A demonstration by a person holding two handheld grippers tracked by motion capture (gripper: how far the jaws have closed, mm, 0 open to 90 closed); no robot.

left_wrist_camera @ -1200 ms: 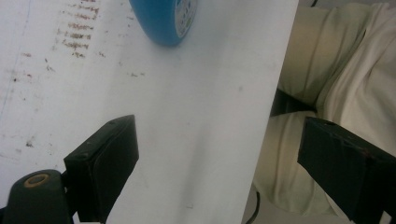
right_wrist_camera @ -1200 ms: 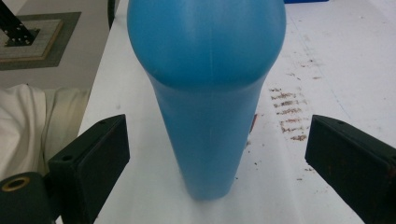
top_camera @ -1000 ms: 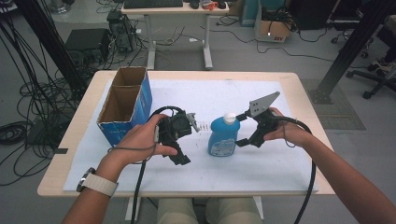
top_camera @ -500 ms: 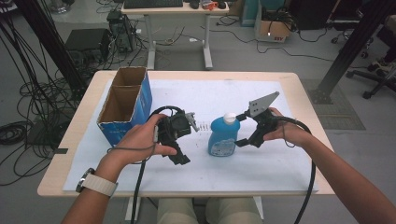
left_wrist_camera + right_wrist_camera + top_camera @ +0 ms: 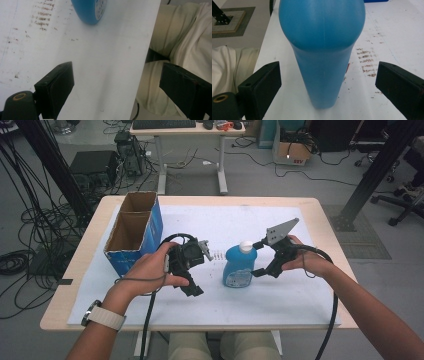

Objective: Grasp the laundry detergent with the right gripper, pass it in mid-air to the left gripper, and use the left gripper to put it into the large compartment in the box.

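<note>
blue bottle upright mid-table on the white sheet, white cap up. blue cardboard box open-topped at the far left, well apart. left gripper just left of the bottle, jaws wide over bare sheet. right gripper at the bottle's right, jaws wide, bottle between them, pads untouched. right gripper view: brown specks beside the bottle's base; left gripper view: table edge and light trousers.

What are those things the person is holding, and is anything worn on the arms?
Two black handheld tongs. The left tongs trail a black cable; the right tongs carry a grey three-cornered plate and a looping black cable. Each ends in two blocky black pads. A white watch sits on the left wrist; forearms are bare.
</note>
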